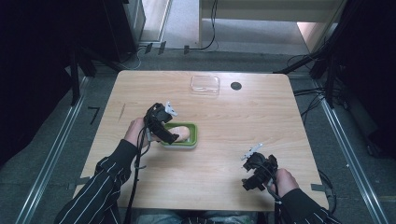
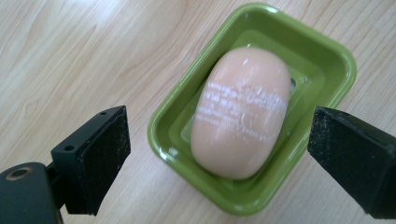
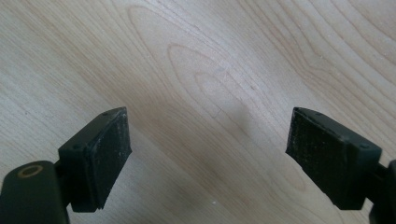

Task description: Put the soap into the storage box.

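Observation:
A peach-coloured oval soap bar [image 2: 240,112] with faint white lettering lies in a green rectangular dish [image 2: 327,60] on the wooden table. In the high view the dish [image 1: 192,136] sits left of the table's middle, with the soap [image 1: 183,134] partly hidden by my left gripper [image 1: 169,138]. That gripper [image 2: 219,144] hovers just above the soap with its jaws wide apart, the pads [image 2: 105,154] clear of it on both sides. My right gripper [image 1: 248,179] rests near the table's front right; its jaws [image 3: 208,154] stand open over bare wood.
A clear plastic lid or box [image 1: 205,85] lies at the table's far edge, beside a round black cable hole [image 1: 236,86]. Cables trail on the floor beyond the table's far right corner. The person's striped sleeves enter from the bottom.

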A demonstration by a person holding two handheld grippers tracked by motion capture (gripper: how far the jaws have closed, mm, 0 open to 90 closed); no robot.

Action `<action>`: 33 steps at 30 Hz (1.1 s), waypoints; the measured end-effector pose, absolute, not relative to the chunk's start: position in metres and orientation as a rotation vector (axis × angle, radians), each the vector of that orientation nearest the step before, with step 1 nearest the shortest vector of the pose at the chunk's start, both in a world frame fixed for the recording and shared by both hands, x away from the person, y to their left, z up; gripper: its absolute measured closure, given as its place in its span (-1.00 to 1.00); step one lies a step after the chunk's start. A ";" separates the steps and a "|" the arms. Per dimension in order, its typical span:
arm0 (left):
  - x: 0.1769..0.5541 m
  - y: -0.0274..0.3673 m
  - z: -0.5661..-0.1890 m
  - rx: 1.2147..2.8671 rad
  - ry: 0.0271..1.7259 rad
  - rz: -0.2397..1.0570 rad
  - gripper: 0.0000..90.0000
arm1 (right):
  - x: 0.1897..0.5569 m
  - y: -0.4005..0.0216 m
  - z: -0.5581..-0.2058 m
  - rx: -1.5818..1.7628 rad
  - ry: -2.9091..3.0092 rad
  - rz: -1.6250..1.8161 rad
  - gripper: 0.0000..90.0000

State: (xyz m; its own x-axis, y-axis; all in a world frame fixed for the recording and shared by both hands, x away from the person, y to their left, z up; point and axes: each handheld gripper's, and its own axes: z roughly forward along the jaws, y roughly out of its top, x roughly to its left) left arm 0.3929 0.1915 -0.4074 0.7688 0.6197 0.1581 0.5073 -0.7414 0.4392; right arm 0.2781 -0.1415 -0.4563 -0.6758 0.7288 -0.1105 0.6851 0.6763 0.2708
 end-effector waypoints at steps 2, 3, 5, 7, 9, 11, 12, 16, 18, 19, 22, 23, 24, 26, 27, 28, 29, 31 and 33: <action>0.392 0.192 -0.407 2.591 0.873 0.423 -0.87 | 0.278 -0.141 -0.456 1.149 2.679 0.305 -0.68; 0.388 0.195 -0.406 2.587 0.887 0.433 -0.88 | 0.278 -0.141 -0.456 1.145 2.680 0.308 -0.68; 0.386 0.196 -0.405 2.583 0.907 0.436 -0.88 | 0.278 -0.141 -0.456 1.142 2.682 0.304 -0.68; 0.381 0.199 -0.405 2.587 0.919 0.437 -0.88 | 0.278 -0.141 -0.456 1.147 2.680 0.305 -0.68; 0.376 0.200 -0.404 2.583 0.926 0.438 -0.88 | 0.278 -0.141 -0.456 1.141 2.682 0.303 -0.68; 0.373 0.202 -0.404 2.579 0.933 0.448 -0.88 | 0.278 -0.141 -0.456 1.140 2.683 0.304 -0.68; 0.370 0.203 -0.404 2.585 0.934 0.447 -0.88 | 0.278 -0.141 -0.456 1.141 2.683 0.303 -0.68; 0.363 0.207 -0.405 2.588 0.947 0.464 -0.88 | 0.278 -0.141 -0.456 1.140 2.683 0.303 -0.68; 0.359 0.210 -0.405 2.585 0.956 0.475 -0.88 | 0.278 -0.141 -0.456 1.141 2.682 0.305 -0.68; 0.357 0.212 -0.405 2.581 0.964 0.476 -0.88 | 0.278 -0.141 -0.456 1.143 2.682 0.303 -0.68; 0.352 0.219 -0.407 2.574 0.983 0.498 -0.88 | 0.278 -0.141 -0.456 1.142 2.683 0.305 -0.68; 0.350 0.220 -0.407 2.578 0.984 0.498 -0.88 | 0.278 -0.141 -0.456 1.138 2.684 0.303 -0.68; 0.349 0.223 -0.408 2.578 0.989 0.498 -0.88 | 0.278 -0.141 -0.456 1.138 2.684 0.303 -0.68; 0.345 0.227 -0.411 2.580 1.004 0.499 -0.88 | 0.278 -0.141 -0.456 1.138 2.685 0.304 -0.68; 0.343 0.229 -0.412 2.581 1.009 0.507 -0.88 | 0.278 -0.141 -0.456 1.138 2.685 0.304 -0.68; 0.342 0.230 -0.413 2.583 1.010 0.507 -0.88 | 0.278 -0.141 -0.456 1.134 2.684 0.308 -0.68; 0.341 0.232 -0.415 2.585 1.018 0.505 -0.88 | 0.278 -0.141 -0.456 1.137 2.683 0.308 -0.68; 0.338 0.235 -0.417 2.581 1.037 0.501 -0.88 | 0.278 -0.140 -0.456 1.141 2.683 0.303 -0.68; 0.337 0.239 -0.419 2.587 1.049 0.501 -0.88 | 0.278 -0.140 -0.456 1.142 2.679 0.309 -0.68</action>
